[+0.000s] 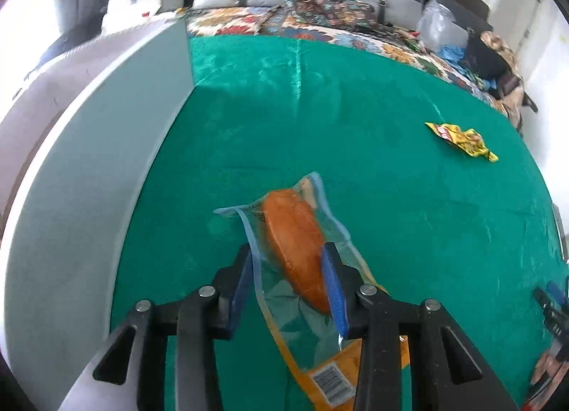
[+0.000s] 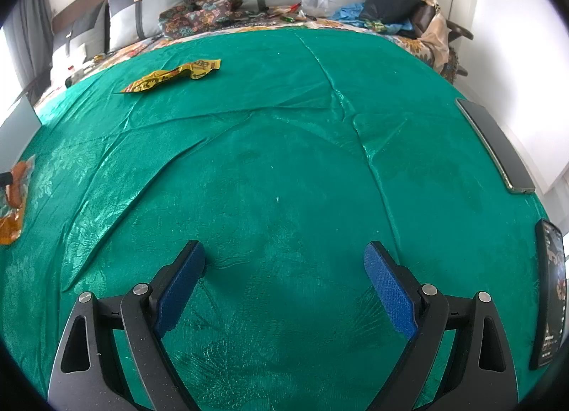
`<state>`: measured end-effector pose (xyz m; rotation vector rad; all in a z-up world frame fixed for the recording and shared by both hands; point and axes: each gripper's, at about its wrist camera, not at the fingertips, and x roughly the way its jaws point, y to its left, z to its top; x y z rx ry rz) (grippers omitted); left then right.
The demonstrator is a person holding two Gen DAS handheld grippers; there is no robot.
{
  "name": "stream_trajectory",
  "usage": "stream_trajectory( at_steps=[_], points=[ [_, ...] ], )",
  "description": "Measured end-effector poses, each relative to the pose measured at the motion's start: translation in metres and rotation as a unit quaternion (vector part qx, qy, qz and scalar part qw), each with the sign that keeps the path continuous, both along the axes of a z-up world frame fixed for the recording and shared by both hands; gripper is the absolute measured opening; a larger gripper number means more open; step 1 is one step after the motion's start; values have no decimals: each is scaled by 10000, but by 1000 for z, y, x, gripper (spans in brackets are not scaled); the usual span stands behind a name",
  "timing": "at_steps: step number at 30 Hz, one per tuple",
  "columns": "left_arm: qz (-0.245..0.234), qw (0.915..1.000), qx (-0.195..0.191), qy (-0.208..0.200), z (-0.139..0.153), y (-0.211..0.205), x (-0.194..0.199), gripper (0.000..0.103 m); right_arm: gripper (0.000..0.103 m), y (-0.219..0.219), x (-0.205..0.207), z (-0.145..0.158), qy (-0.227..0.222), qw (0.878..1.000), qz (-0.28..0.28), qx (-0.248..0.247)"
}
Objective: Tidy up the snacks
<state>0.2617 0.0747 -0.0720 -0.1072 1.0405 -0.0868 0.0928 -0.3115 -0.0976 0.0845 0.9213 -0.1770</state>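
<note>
left gripper [image 1: 290, 261] clamped on bun pack [image 1: 298, 251] — long axis along fingers, just right of grey box [image 1: 89, 180] | right gripper [image 2: 284, 283] wide open, empty | yellow wrapper [image 1: 462, 140] well right of box — right gripper nearer

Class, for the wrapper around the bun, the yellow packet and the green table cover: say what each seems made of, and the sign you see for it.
Bun wrapper: thin clear plastic film with printed edges, likely; the bun shows through it.
Yellow packet: glossy plastic or foil laminate; it is crumpled and reflects light.
Green cover: woven cloth with a satin sheen, probably; it creases and shows a patterned weave.
</note>
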Motion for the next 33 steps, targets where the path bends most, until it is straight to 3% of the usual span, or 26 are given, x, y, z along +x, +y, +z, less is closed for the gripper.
stream_trajectory(
  at_steps=[3, 5, 7, 11, 19, 25, 28, 33],
  points=[
    [237, 9994, -232, -83, 2, 9, 4, 59, 93, 0, 0, 0, 0, 10000, 0, 0],
    [316, 9986, -371, -213, 10, 11, -1, 80, 93, 0, 0, 0, 1, 10000, -1, 0],
    [247, 9982, -420, -351, 16, 10, -9, 85, 93, 0, 0, 0, 1, 10000, -1, -1],
    [138, 9986, -342, -378, 16, 8, -29, 87, 93, 0, 0, 0, 1, 10000, -2, -2],
    [304, 9978, -582, -68, -17, 7, -43, 88, 93, 0, 0, 0, 2, 10000, -3, -2],
    [141, 9996, -24, -225, -26, -8, -36, 103, 93, 0, 0, 0, 2, 10000, -5, -4],
    [-35, 9988, 355, -345, -30, -17, -37, 103, 93, 0, 0, 0, 3, 10000, -5, -4],
    [-77, 9981, 385, -476, -31, -17, -39, 103, 93, 1, 0, 0, 3, 10000, -6, -5]
  ],
)
